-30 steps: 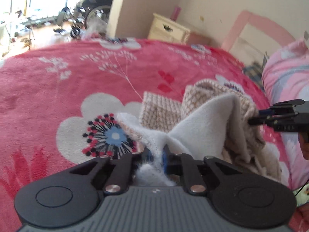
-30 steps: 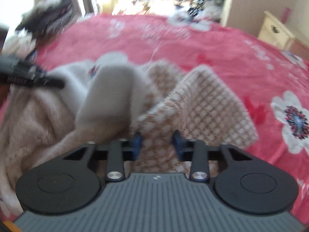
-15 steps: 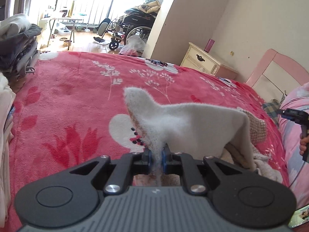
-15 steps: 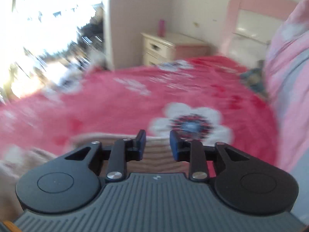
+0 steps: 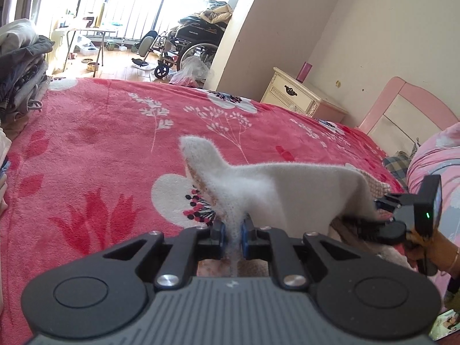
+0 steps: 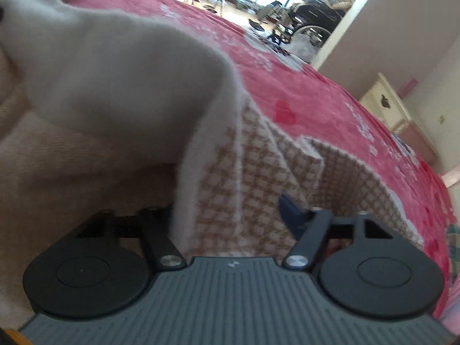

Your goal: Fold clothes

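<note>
Your left gripper (image 5: 231, 237) fingers pinch the cream sweater (image 5: 287, 189); let the closing right gripper (image 6: 230, 210) fingers clamp the checked hem between them before lifting.

- I'm in a home bedroom: red floral blanket (image 5: 100, 149) across the bed.
- Pink headboard (image 5: 402, 106), cream nightstand (image 5: 299, 97) by the wall.
- Wheelchair (image 5: 195, 43) parked beyond, by sunny windows.

Fuzzy knitted cream sweater (image 5: 293, 184), checked weave beneath; plush fleece red blanket (image 5: 95, 149); matt black plastic left gripper (image 5: 231, 234), bright metal rivets.
</note>
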`<action>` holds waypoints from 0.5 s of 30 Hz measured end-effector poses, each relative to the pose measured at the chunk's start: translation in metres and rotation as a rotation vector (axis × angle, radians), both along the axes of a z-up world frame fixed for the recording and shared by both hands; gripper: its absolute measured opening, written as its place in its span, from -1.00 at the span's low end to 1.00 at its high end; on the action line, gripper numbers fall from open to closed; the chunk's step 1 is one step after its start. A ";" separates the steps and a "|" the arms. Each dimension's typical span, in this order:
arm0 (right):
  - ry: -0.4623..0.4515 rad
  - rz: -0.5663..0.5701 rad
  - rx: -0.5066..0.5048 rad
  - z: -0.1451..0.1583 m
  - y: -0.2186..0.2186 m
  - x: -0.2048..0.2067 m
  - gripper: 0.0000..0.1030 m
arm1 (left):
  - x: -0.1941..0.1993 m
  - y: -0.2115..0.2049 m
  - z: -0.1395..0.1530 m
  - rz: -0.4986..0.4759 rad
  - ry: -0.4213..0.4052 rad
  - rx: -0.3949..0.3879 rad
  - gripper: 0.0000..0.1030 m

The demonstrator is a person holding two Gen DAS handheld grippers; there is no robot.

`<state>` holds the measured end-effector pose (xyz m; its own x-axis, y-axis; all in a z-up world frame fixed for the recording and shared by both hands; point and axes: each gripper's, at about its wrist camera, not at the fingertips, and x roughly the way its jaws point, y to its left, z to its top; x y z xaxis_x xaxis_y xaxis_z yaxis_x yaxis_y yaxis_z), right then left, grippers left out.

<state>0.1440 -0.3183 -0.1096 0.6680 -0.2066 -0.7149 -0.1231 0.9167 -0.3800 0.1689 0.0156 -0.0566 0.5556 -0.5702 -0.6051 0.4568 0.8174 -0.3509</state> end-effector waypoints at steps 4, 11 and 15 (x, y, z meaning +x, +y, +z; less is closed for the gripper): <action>-0.159 -0.055 -0.093 0.026 -0.002 0.009 -0.76 | 0.010 0.000 -0.007 -0.038 0.037 -0.034 -0.75; -0.514 0.007 -0.333 0.093 0.023 -0.009 -0.78 | 0.024 -0.017 -0.021 -0.212 0.062 -0.057 -0.19; -0.602 0.039 -0.388 0.113 0.040 -0.019 -0.78 | 0.038 -0.035 -0.031 -0.261 0.069 -0.025 -0.11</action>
<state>0.1248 -0.2778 0.0034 0.9352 -0.3397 -0.1002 0.1807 0.7009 -0.6900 0.2066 -0.0191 -0.0880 0.3456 -0.7038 -0.6207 0.6253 0.6659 -0.4069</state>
